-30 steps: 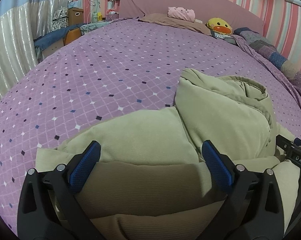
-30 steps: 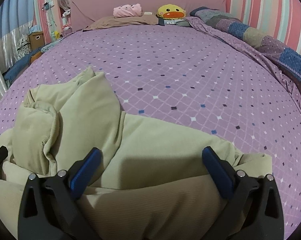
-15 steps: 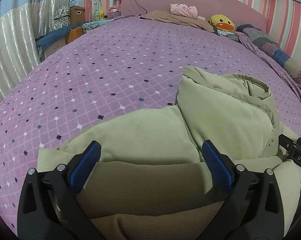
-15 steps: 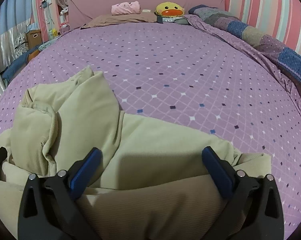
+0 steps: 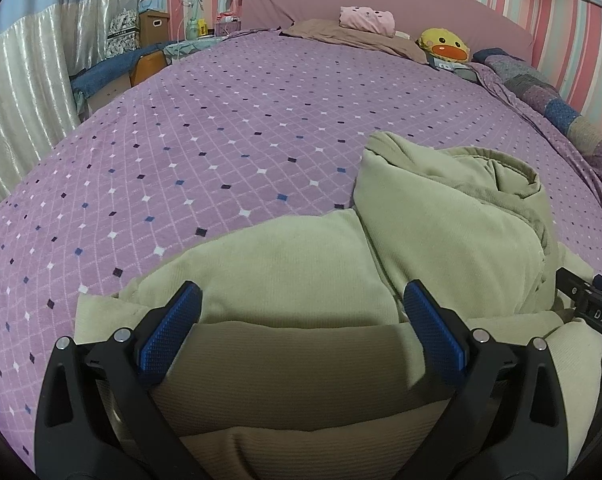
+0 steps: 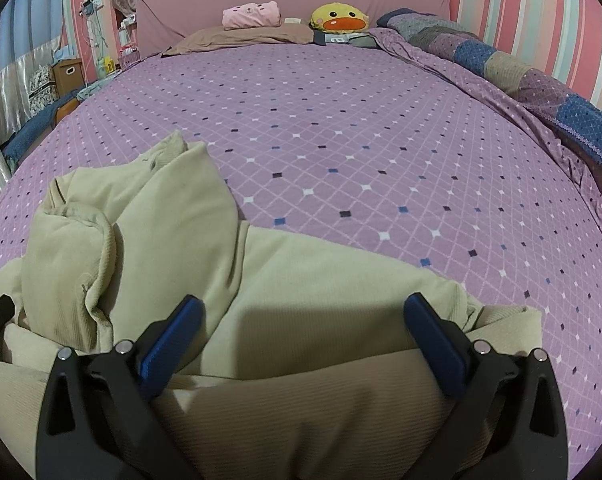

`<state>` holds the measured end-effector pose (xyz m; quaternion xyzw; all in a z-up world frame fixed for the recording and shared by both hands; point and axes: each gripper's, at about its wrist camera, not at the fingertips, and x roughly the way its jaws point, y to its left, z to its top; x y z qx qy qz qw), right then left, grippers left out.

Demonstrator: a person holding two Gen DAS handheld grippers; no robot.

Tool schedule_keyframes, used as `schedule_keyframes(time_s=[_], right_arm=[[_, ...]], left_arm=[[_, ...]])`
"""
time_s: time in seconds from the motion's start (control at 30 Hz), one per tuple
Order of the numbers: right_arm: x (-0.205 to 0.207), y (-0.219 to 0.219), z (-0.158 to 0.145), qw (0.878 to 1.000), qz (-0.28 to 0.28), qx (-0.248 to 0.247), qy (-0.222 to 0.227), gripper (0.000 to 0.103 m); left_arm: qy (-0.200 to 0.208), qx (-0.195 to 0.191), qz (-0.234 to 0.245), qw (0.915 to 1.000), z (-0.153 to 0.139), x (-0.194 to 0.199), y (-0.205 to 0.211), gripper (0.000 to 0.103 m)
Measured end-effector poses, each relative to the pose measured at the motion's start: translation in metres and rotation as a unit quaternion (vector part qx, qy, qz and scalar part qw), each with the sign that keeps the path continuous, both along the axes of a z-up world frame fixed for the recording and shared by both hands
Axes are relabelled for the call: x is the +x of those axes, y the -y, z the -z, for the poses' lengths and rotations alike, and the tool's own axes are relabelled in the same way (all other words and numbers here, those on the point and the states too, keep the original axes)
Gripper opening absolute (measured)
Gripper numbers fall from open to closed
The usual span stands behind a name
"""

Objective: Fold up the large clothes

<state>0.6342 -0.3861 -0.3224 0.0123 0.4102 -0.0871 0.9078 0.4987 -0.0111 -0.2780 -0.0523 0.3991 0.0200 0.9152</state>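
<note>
The pale green garment sits bunched at the bottom of both frames, on the near part of the purple bedspread. In the left view a lumpy part rises centre-right; in the right view that same lump is on the left. Looks like a hood or rolled sleeve, can't say which.

My left gripper is spread wide, nothing in it, blue pads hovering over a flat fold of fabric at lower centre. Right gripper same deal: wide, empty, over its own side of the cloth. Its black tip peeks in at the right edge of the left view.

How I'd do this step: I reckon this is the bit where you pick two matching edge points, so I'd pinch the near hem on each side, one layer only, lift together and lay it flat toward the middle of the frame. The fabric looks thick and soft, so grabbing extra layers is the risk.

Far off at the top: a brown pillow, a pink plush and a duck toy.
</note>
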Motion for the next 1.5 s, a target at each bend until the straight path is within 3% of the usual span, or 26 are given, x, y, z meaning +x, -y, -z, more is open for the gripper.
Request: schedule_keyframes(time_s=[0.37, 0.47, 0.53, 0.63, 0.67, 0.87, 1.07, 1.23, 1.5], right_arm=[[-0.008, -0.001, 0.000, 1.000, -0.012, -0.002, 0.009, 0.101], [-0.022, 0.008, -0.012, 0.998, -0.032, 0.035, 0.046, 0.101], [-0.037, 0.020, -0.025, 0.991, -0.056, 0.087, 0.087, 0.101], [-0.046, 0.027, -0.033, 0.985, -0.095, 0.119, 0.085, 0.101], [-0.046, 0.024, -0.034, 0.986, -0.108, 0.108, 0.068, 0.101], [-0.060, 0.007, -0.040, 0.990, -0.122, 0.039, 0.065, 0.101], [-0.078, 0.029, -0.031, 0.989, -0.103, 0.068, 0.077, 0.101], [-0.076, 0.026, -0.022, 0.989, -0.105, 0.056, 0.091, 0.102], [-0.066, 0.040, -0.010, 0.983, -0.113, 0.109, 0.095, 0.102]], left_arm=[[0.012, -0.026, 0.017, 0.9995, -0.005, -0.006, -0.004, 0.100], [0.036, -0.056, 0.012, 0.9977, -0.016, -0.018, -0.015, 0.100], [0.041, -0.073, 0.013, 0.9964, -0.020, -0.024, -0.021, 0.100], [0.029, -0.097, 0.030, 0.9944, -0.023, -0.028, -0.027, 0.100], [0.027, -0.094, 0.034, 0.9946, -0.024, -0.030, -0.026, 0.100], [0.038, -0.066, 0.046, 0.9960, -0.033, -0.053, -0.027, 0.100], [0.036, -0.076, 0.036, 0.9958, -0.024, -0.069, -0.045, 0.100], [0.051, -0.053, 0.038, 0.9966, -0.019, -0.066, -0.039, 0.100], [0.055, -0.048, 0.037, 0.9966, -0.010, -0.062, -0.039, 0.100]])
